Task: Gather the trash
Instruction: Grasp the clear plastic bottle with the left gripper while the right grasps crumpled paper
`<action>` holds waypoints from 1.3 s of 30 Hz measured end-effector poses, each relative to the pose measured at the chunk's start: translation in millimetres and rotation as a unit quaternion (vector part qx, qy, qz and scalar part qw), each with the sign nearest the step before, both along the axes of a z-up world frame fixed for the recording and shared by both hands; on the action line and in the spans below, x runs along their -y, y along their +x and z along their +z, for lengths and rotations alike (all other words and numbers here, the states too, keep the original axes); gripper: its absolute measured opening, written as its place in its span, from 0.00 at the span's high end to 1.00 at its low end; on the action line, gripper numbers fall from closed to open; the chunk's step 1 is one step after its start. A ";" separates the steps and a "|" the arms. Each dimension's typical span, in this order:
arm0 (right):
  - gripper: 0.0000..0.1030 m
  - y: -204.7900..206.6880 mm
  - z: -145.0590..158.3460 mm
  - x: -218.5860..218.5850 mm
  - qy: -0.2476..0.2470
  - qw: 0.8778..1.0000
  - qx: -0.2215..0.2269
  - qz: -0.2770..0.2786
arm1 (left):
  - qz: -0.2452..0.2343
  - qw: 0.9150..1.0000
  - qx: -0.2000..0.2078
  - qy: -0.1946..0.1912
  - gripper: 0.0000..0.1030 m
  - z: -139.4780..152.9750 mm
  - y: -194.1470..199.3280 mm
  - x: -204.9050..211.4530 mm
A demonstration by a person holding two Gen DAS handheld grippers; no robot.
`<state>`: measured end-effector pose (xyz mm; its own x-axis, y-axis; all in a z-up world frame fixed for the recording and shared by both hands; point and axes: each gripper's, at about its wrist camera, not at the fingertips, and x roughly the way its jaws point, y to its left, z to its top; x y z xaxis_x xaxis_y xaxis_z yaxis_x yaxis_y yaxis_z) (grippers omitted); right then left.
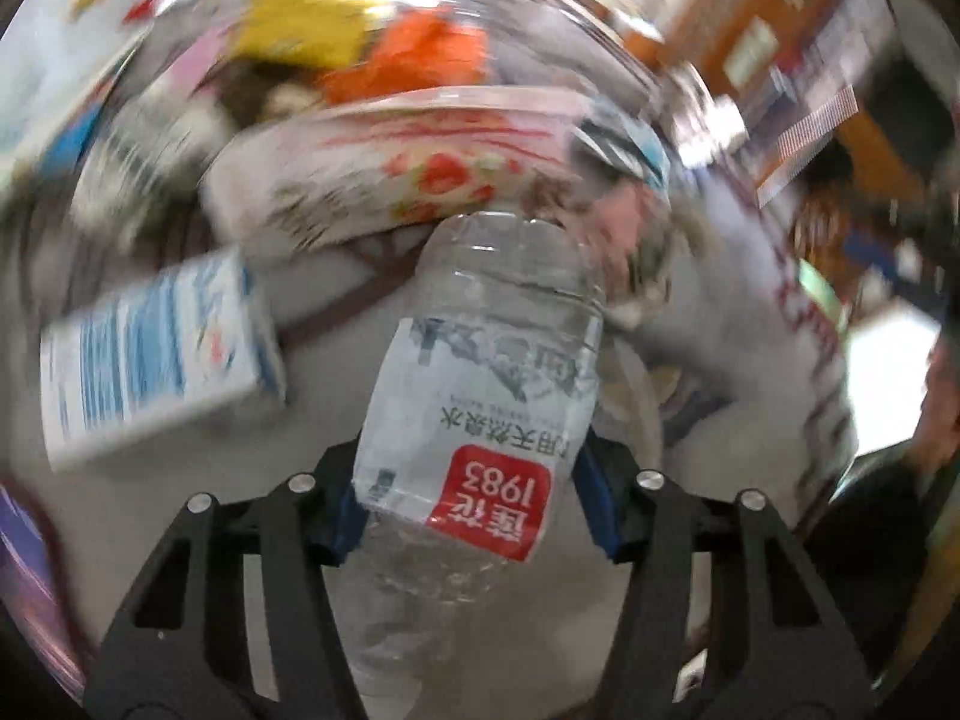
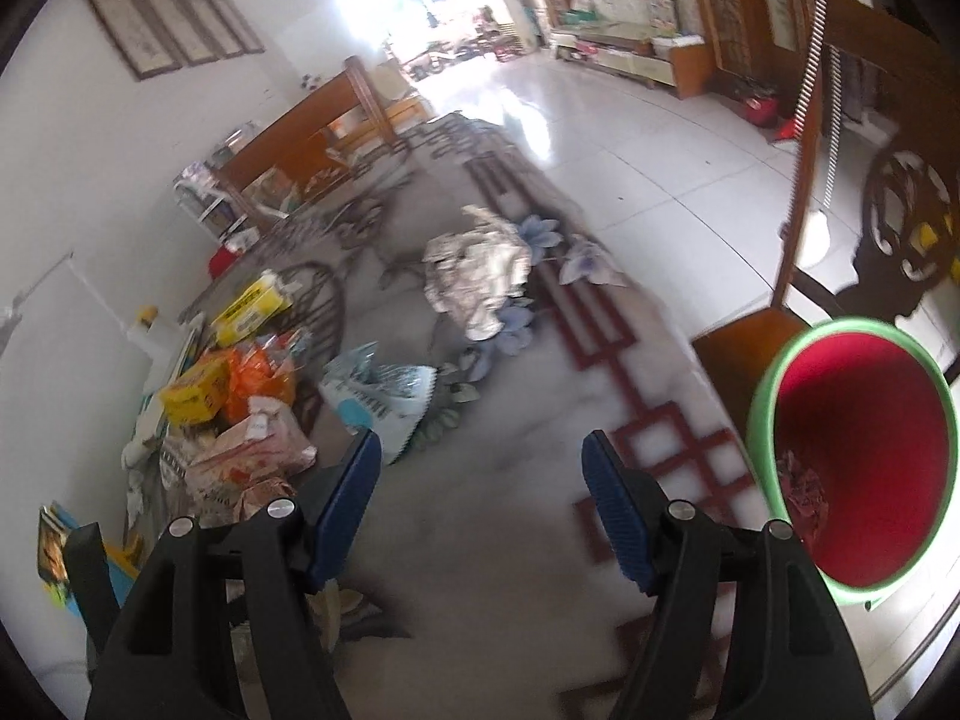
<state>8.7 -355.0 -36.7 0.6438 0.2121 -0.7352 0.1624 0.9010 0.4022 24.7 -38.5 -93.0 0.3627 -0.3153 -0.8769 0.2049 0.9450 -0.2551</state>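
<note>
The left gripper (image 1: 471, 501) is clamped on a clear plastic water bottle (image 1: 480, 372); both blue pads (image 1: 591, 495) press the labelled section. The bottle's long axis runs along the fingers, away from the camera and tilted slightly right. The rounded end points away, toward the table; the other end lies below the frame edge, so the cap is not visible. The label's red patch reads upside down in this view.

Beyond the bottle's far end lies a bowl-shaped container with a red floral print (image 1: 420, 180), very near the bottle; contact cannot be confirmed through the blur. A white-and-blue carton (image 1: 162, 348) lies to the left, apart from the bottle. Yellow and orange packaging (image 1: 360, 48) sits further back.

The right gripper (image 2: 480, 501) stands open with nothing between its fingers, above the patterned tabletop (image 2: 480, 570). Only this view shows the red bin with a green rim (image 2: 852, 450) off the table's right edge, crumpled foil wrapping (image 2: 480, 276) mid-table, and the litter pile (image 2: 240, 408) at left. The bottle does not appear here.
</note>
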 end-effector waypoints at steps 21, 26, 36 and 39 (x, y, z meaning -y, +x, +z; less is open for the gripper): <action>0.35 28.0 -38.1 -163.6 -0.002 0.976 -0.017 0.217 | 0.104 0.991 0.051 -0.068 0.45 5.7 -30.5 -41.1; 0.35 30.1 -43.6 -163.1 0.010 0.977 -0.022 0.213 | 0.121 0.989 0.059 -0.055 0.45 9.2 -33.2 -49.7; 0.30 31.9 -50.2 -173.2 0.025 0.973 -0.037 0.228 | 0.124 0.989 0.056 -0.050 0.45 3.9 -34.8 -51.2; 0.33 30.7 -52.8 -179.1 0.017 0.970 -0.043 0.239 | 0.126 0.989 0.056 -0.049 0.45 3.1 -35.5 -52.1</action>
